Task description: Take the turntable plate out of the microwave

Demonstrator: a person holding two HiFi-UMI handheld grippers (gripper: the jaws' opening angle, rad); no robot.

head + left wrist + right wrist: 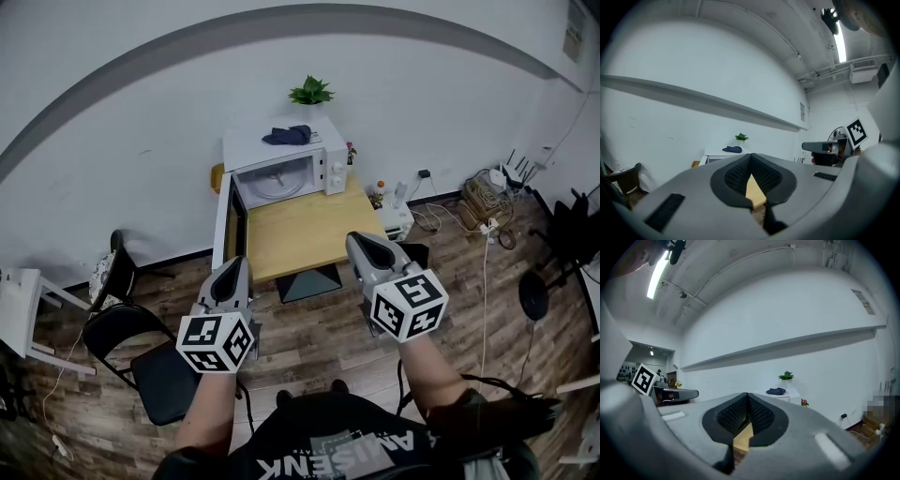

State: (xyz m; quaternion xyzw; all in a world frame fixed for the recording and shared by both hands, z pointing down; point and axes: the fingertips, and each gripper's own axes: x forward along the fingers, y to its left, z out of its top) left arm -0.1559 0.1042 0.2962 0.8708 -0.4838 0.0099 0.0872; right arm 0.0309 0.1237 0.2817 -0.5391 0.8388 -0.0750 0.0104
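White boxy microwave [323,159], door [222,220] open, round glass plate [278,178] inside; left claw [229,269], right claw [360,242] pressed together, empty.

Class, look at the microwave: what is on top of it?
A dark blue cloth lies on the microwave, and a potted plant appears to stand at its back edge. Anything beneath the cloth is covered and cannot be seen.

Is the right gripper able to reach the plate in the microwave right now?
Probably yes: the microwave door hangs open, the plate shows inside and the table before it is bare. The right gripper is shut and far off.
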